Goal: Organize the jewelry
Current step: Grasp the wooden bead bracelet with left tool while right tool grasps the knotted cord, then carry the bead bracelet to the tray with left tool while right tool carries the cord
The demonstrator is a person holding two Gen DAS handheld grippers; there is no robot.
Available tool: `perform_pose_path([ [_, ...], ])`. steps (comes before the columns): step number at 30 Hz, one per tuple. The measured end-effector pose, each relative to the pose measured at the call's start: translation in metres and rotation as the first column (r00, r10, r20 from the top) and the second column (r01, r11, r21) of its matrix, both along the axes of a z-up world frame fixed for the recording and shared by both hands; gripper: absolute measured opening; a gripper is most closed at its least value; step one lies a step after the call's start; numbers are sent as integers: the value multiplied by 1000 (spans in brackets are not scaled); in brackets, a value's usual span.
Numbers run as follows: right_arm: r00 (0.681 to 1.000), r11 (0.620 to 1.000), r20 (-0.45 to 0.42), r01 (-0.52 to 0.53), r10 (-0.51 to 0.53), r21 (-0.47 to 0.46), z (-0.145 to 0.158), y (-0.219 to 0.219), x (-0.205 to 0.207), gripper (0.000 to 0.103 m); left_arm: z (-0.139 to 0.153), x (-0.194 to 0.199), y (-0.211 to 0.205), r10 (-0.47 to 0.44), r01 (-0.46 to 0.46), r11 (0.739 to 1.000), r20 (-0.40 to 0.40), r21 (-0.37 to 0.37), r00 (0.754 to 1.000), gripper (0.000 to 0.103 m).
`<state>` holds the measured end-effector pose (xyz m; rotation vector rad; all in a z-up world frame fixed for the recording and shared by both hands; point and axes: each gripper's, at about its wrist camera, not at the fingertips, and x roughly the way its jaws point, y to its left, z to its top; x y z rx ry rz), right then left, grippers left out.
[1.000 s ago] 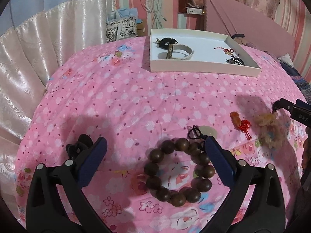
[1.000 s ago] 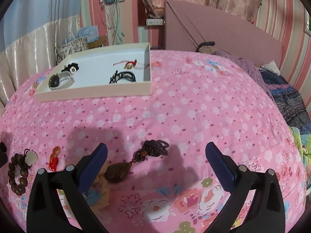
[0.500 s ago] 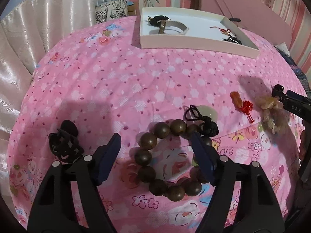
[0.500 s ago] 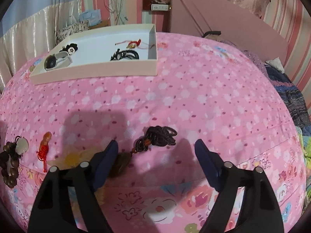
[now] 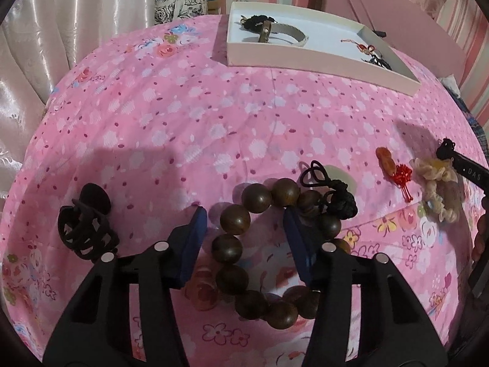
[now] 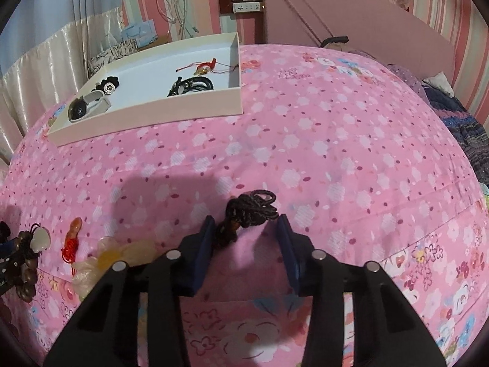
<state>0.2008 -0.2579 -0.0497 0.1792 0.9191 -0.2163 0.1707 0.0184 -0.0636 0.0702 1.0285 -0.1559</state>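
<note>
A dark wooden bead bracelet [image 5: 244, 223] lies on the pink floral bedspread. My left gripper [image 5: 244, 218] is open and low over it, its jaws straddling the bracelet's left part. A pale jade pendant on a black cord [image 5: 328, 183] lies against the bracelet. My right gripper [image 6: 244, 224] is open, with the dark knotted cord [image 6: 252, 208] of a brown pendant between its jaws; the pendant itself is hidden under the left finger. A white tray [image 5: 321, 52], also in the right wrist view [image 6: 152, 116], holds several pieces at the far side.
A black claw hair clip [image 5: 84, 229] lies left of the left gripper. An orange charm with a red tassel [image 5: 394, 168] and a cream scrunchie [image 5: 437, 180] lie between the two grippers. A pink headboard [image 6: 351, 21] stands behind the bed.
Both grippers have moved down and forward onto their items while their jaws narrowed. The left now straddles the bracelet's beads; the right now has the cord between its jaws.
</note>
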Motion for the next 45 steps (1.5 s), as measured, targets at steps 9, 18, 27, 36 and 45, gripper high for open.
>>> perform_pose_path([
  [9, 999, 1000, 26, -21, 21, 13, 0, 0, 0, 25, 0, 7, 0, 1, 0, 1000, 39, -31, 999, 30],
  [18, 998, 999, 66, -25, 22, 48, 3, -1, -1, 14, 3, 8, -2, 0, 4, 999, 84, -45, 997, 18],
  [27, 987, 997, 139, -75, 78, -27, 20, 17, -5, 13, 24, 0, -5, 7, 10, 995, 166, -99, 986, 18],
  [36, 986, 996, 142, -94, 91, 12, 33, 19, 0, 13, 73, -12, -37, -100, 133, 987, 301, -94, 948, 18],
  [45, 980, 989, 141, -142, 137, 28, 52, 20, 16, 13, 106, 9, -48, -142, 183, 978, 329, -97, 934, 18],
])
